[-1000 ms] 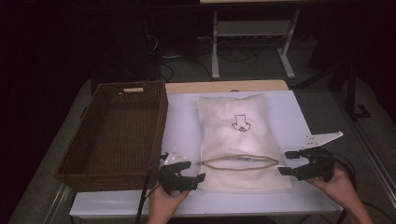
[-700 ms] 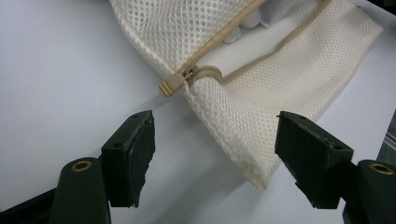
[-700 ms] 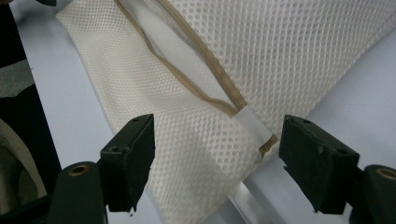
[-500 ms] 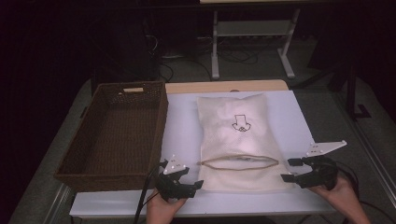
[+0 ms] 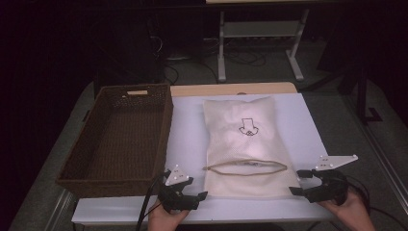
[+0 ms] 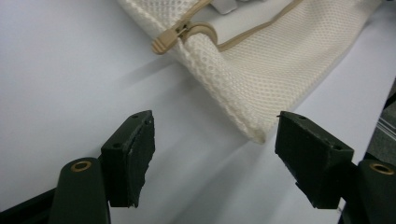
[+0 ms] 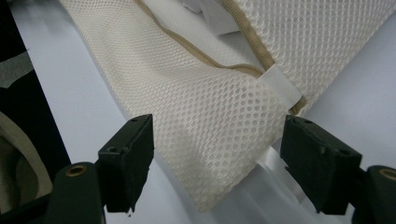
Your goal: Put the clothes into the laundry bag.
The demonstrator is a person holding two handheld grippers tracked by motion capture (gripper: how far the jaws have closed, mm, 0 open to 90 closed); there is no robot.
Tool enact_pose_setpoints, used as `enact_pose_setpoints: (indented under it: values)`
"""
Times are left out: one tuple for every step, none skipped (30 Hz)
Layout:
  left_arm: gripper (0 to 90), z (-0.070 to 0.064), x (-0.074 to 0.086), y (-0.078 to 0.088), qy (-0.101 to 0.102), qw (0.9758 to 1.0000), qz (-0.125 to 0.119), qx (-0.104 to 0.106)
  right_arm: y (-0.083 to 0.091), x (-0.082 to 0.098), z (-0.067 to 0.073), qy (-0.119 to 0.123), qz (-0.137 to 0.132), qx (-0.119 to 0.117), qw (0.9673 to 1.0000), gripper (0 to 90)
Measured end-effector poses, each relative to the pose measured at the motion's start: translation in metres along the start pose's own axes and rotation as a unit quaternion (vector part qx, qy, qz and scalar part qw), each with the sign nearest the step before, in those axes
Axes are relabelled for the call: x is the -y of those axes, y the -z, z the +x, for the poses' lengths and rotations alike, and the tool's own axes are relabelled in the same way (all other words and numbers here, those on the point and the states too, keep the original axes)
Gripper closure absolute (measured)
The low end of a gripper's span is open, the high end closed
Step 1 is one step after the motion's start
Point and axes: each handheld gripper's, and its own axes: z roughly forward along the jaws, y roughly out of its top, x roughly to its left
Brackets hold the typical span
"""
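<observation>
both grippers open beside mesh bag, white item inside

Cream mesh bag with tan zip; brown wicker basket.

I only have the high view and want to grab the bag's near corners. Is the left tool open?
Observer: Yes, the left tool is open, with one corner of the bag just ahead, untouched.
Operator: And the other one?
Observer: The right tool is open too; the bag's other corner lies between its jaws, pads off it.
Operator: Which end does it zip from?
Observer: The pull sits at the end nearest the left tool.
</observation>
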Motion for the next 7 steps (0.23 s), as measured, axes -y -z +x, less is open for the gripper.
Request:
enact_pose_setpoints:
  values:
    - [27.6, -0.0008, -0.0001, -0.0003, -0.003, 1.0, 0.002, 0.002, -0.0001, 0.0008, 0.001, 0.0, 0.0, 0.0, 1.0, 25.1]
    - [27.6, -0.0018, -0.0003, -0.0007, -0.005, 1.0, 0.003, 0.002, -0.0002, 0.0013, 0.0017, 0.001, 0.001, 0.001, 1.0, 25.0]
    - [27.6, -0.0027, -0.0004, -0.0013, -0.007, 1.0, 0.003, 0.003, 0.0001, 0.0017, 0.0022, 0.002, 0.0, 0.002, 1.0, 25.0]
    - [27.6, -0.0036, -0.0007, -0.0018, -0.008, 1.0, 0.003, 0.003, 0.0008, 0.0021, 0.003, -0.001, -0.002, 0.002, 1.0, 25.0]
    - [27.6, -0.004, -0.0011, -0.002, -0.008, 0.9999, 0.002, 0.007, 0.0016, 0.0025, 0.0034, -0.001, -0.006, 0.002, 1.0, 24.9]
    - [27.6, -0.0041, -0.0013, -0.0021, -0.007, 0.9999, 0.0, 0.011, 0.0027, 0.0029, 0.0042, 0.0, -0.009, 0.004, 1.0, 24.7]
    - [27.6, -0.0043, -0.0019, -0.0021, -0.007, 0.9999, 0.0, 0.015, 0.0033, 0.0033, 0.0047, 0.0, -0.009, 0.006, 0.9999, 24.5]
